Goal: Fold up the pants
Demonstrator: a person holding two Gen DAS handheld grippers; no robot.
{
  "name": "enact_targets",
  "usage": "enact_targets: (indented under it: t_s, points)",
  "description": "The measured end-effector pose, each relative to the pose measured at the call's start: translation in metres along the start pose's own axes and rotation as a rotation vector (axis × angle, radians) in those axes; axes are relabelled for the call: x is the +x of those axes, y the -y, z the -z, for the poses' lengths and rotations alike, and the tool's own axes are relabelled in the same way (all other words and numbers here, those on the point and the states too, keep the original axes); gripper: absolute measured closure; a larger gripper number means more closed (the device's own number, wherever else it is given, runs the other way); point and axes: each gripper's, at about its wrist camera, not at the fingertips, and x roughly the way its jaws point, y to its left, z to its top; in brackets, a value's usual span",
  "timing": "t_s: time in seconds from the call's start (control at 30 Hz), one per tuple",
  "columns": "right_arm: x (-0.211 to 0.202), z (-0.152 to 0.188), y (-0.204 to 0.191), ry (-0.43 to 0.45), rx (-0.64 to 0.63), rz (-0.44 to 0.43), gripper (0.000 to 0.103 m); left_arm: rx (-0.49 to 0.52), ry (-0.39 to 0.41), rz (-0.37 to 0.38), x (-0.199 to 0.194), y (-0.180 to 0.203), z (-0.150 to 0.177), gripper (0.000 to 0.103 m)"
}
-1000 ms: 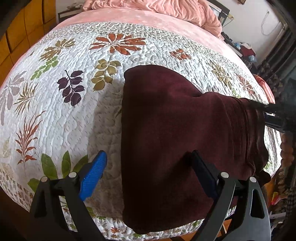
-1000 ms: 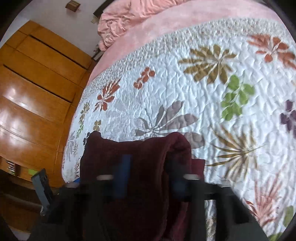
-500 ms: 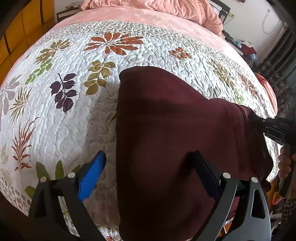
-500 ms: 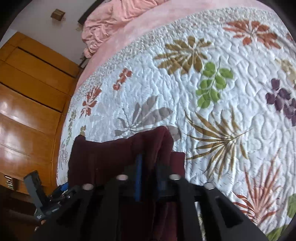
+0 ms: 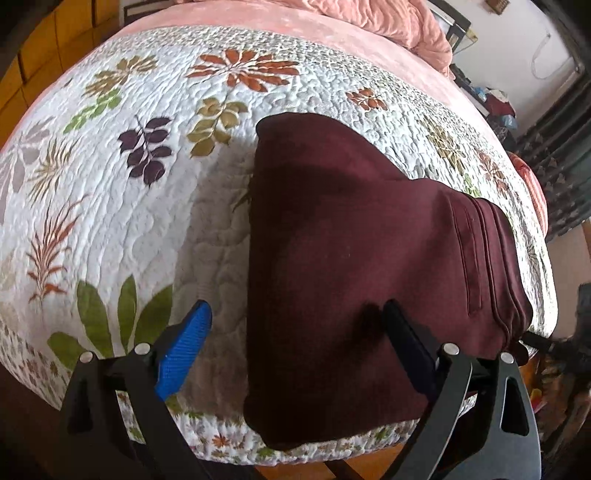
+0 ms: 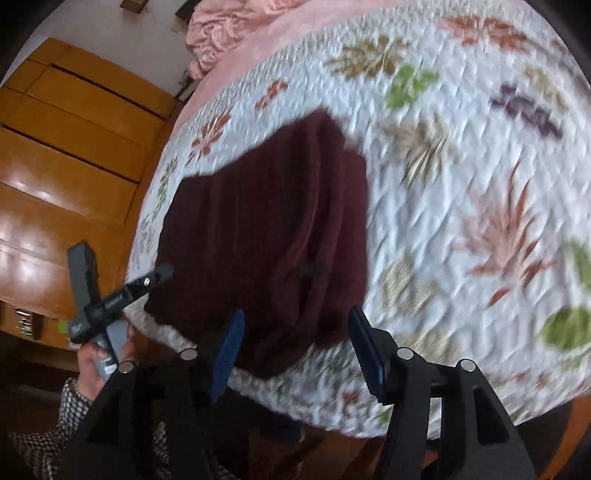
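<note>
Dark maroon pants (image 5: 354,266) lie folded into a compact stack on the leaf-patterned quilt (image 5: 122,206), near the bed's near edge. My left gripper (image 5: 295,332) is open; its blue pad is over the quilt and its other finger over the pants' near part. In the right wrist view the pants (image 6: 266,236) lie flat with the waistband edge towards the right. My right gripper (image 6: 295,347) is open and empty, pulled back just off the pants' near end. The left gripper's handle (image 6: 107,299) shows at the left in a hand.
A pink blanket (image 5: 376,18) is bunched at the head of the bed. Wooden wardrobe doors (image 6: 66,155) stand beside the bed. Clutter and dark curtains (image 5: 561,155) are at the far right. The quilt edge drops off just below both grippers.
My right gripper has opened, let go of the pants and pulled back; the pants now lie flat. My left gripper stayed open and drew back slightly.
</note>
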Motion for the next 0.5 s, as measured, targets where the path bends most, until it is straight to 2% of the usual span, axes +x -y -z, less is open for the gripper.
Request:
enact_targets:
  t_s: [0.17, 0.2, 0.23, 0.33, 0.4, 0.47, 0.5]
  points:
    - [0.009, 0.003, -0.015, 0.030, -0.024, 0.019, 0.041, 0.007, 0.006, -0.005, -0.004, 0.002, 0.003, 0.010]
    - [0.006, 0.001, -0.017, 0.047, -0.022, -0.011, 0.046, 0.014, 0.009, -0.008, -0.005, 0.003, 0.003, 0.010]
    - [0.004, -0.002, -0.019, 0.055, -0.013, -0.029, 0.047, 0.017, 0.012, -0.010, -0.005, 0.004, 0.003, 0.010]
    - [0.012, -0.012, -0.016, 0.038, 0.048, -0.069, 0.040, 0.025, 0.017, -0.006, -0.006, 0.008, 0.003, 0.010]
    - [0.023, -0.018, -0.010, 0.020, 0.090, -0.097, 0.040, 0.035, 0.019, -0.008, -0.006, 0.011, 0.004, 0.010]
    - [0.030, -0.022, -0.005, 0.017, 0.127, -0.114, 0.052, 0.056, 0.026, -0.014, -0.007, 0.016, 0.004, 0.010]
    - [0.034, -0.024, -0.003, 0.011, 0.134, -0.108, 0.062, 0.068, 0.029, -0.017, -0.007, 0.018, 0.003, 0.010]
